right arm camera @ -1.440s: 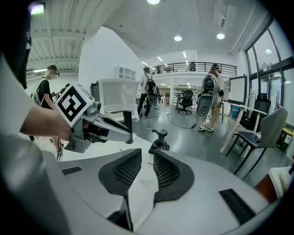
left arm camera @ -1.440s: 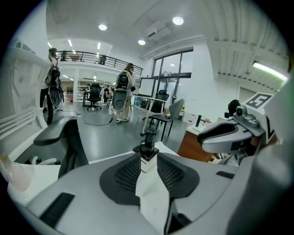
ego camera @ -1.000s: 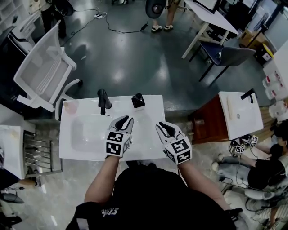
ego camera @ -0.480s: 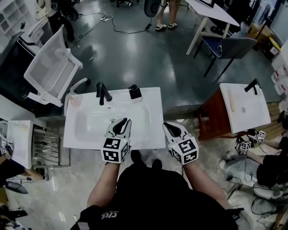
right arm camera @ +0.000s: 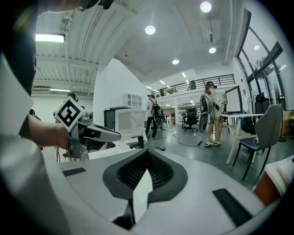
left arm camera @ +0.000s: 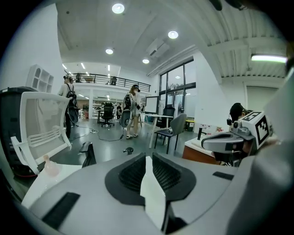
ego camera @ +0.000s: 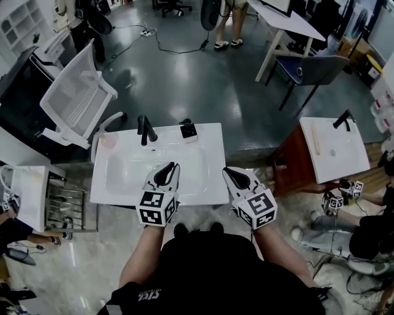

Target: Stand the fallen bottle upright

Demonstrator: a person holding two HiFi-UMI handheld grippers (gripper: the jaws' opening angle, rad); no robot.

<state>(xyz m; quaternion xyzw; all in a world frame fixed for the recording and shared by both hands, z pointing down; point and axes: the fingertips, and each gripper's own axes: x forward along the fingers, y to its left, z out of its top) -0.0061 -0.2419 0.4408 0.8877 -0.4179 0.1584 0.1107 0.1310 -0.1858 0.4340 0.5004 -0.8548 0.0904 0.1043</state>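
Left tool (ego camera: 171, 167) and right tool (ego camera: 229, 172) are withdrawing toward the surface's (ego camera: 213, 147) near edge. Both are sitting pressed together, empty. Bottle (ego camera: 188, 130) is standing upright at the far edge.

Glossy dark floor (ego camera: 184, 80), white mesh chair (ego camera: 77, 101) — bright ceiling lights (left arm camera: 118, 8).

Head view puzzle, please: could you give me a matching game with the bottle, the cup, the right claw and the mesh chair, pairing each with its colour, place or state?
Things:
1. bottle
2. cup
3. right claw
4. mesh chair

Descriptions:
A. white, on the floor left of the sink
B. shut, nothing held
C. dark, on the sink's far edge, right of the faucet
D. pinkish, at the sink's far left corner

Pairs: 1-C, 2-D, 3-B, 4-A
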